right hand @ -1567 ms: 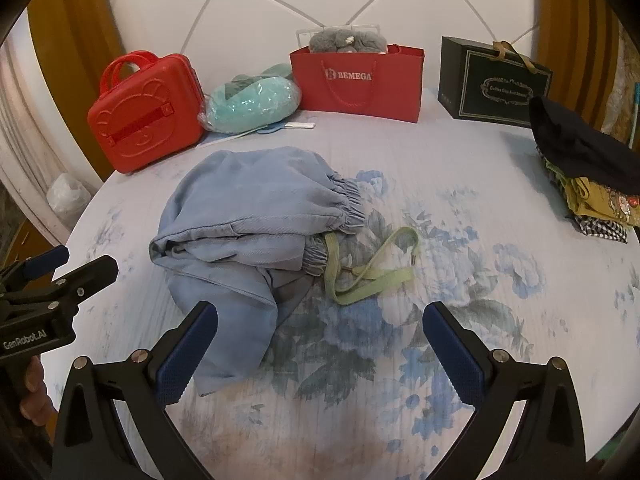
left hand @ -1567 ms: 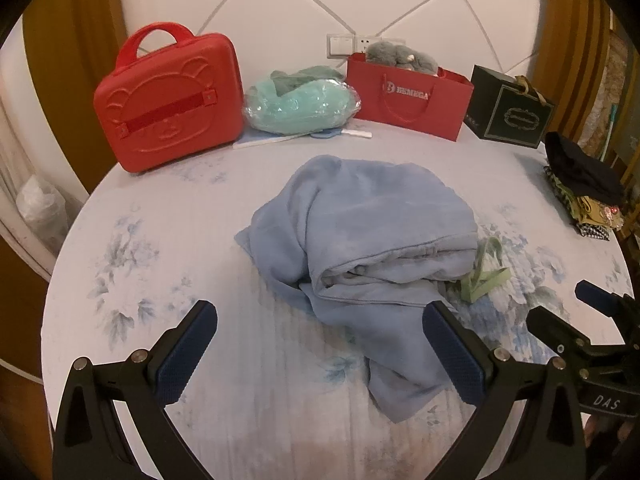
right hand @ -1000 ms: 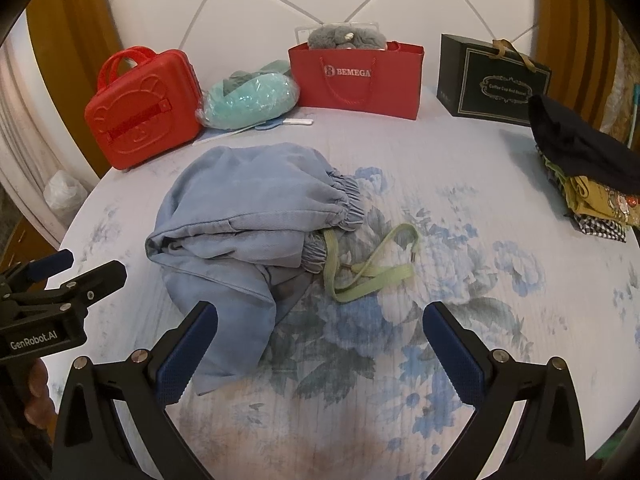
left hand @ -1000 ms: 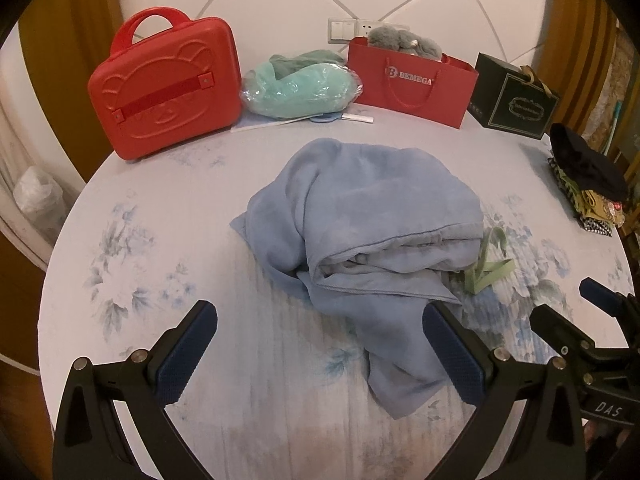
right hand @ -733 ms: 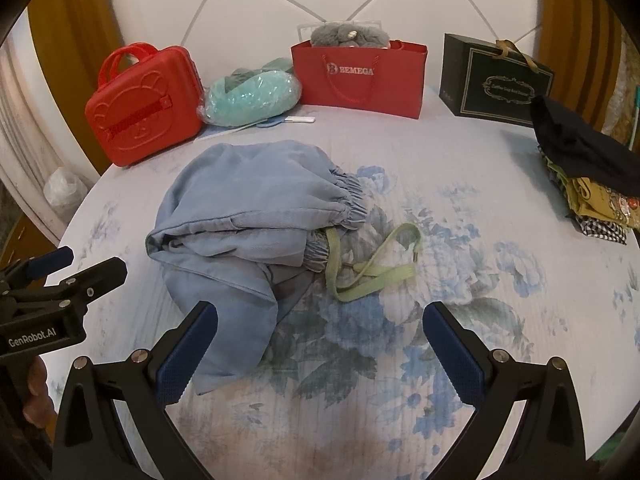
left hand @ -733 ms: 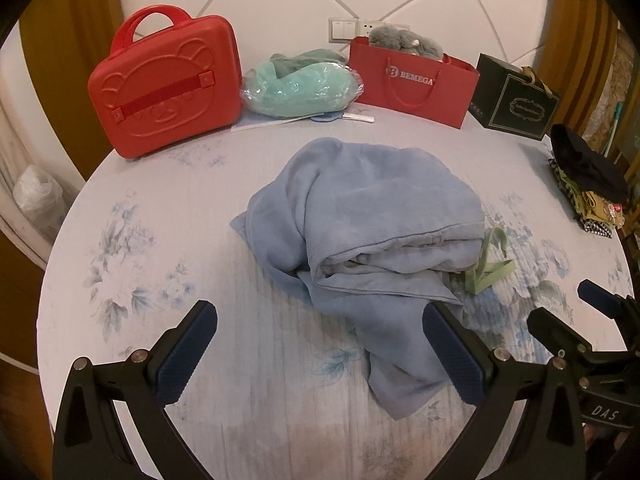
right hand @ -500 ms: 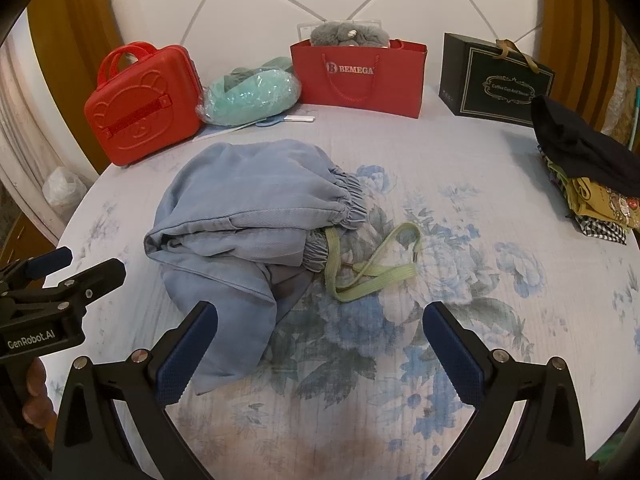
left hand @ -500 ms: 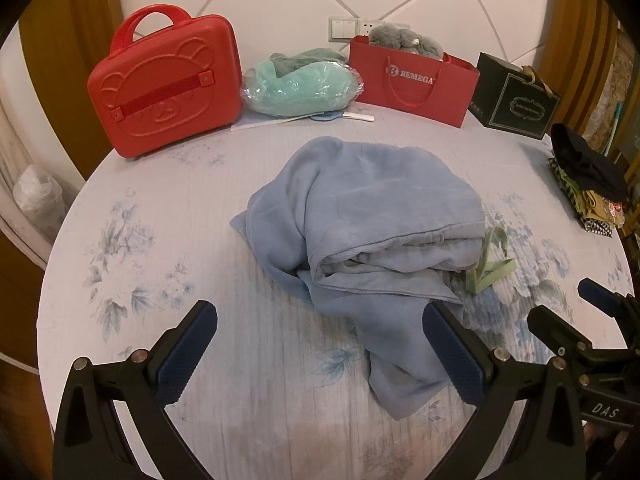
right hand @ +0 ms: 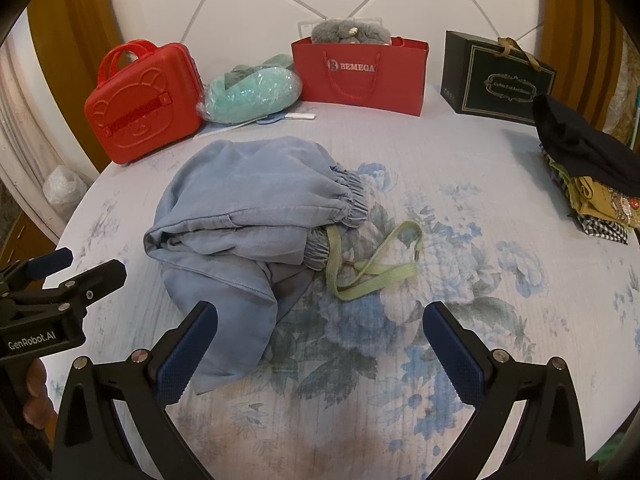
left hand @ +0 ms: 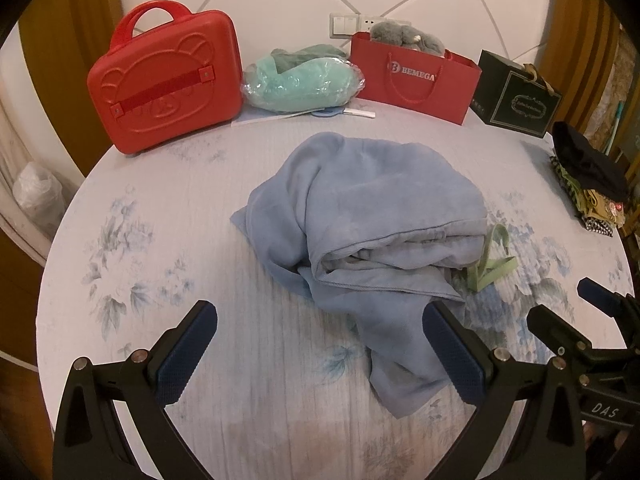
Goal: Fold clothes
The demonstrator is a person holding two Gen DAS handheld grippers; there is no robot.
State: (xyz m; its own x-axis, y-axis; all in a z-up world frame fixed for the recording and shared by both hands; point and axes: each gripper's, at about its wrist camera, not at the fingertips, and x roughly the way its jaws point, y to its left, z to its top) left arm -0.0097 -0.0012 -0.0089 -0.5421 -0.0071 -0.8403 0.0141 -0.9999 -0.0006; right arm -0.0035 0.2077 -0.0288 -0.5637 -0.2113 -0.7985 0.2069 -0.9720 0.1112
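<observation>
The crumpled pale-blue cotton trousers (left hand: 372, 232) lay bunched at the centre of the floral-printed quilted bed cover (left hand: 160, 264). Their elasticated waistband (right hand: 348, 196) faced 3 o'clock in the right wrist view, and a light-green flat drawstring (right hand: 376, 268) trailed from it in a loose loop onto the cover. One leg end extended toward 6 o'clock.

The left tool (left hand: 320, 352) was held above the cover at 6 o'clock of the garment, jaws spread wide, gripping nothing; its right pad overlapped the trailing leg in view, contact not determinable. The right tool (right hand: 320, 352) stood likewise wide open and empty at the near edge.

Along the far edge, 10 to 2 o'clock: a red hard-shell bear-embossed case (left hand: 164, 84), a mint-green plush item in clear plastic wrap (left hand: 300, 80), a red paper gift bag (left hand: 416, 80) and a black gift bag (left hand: 520, 100). A stack of folded dark and patterned garments (right hand: 588, 176) sat at 3 o'clock.
</observation>
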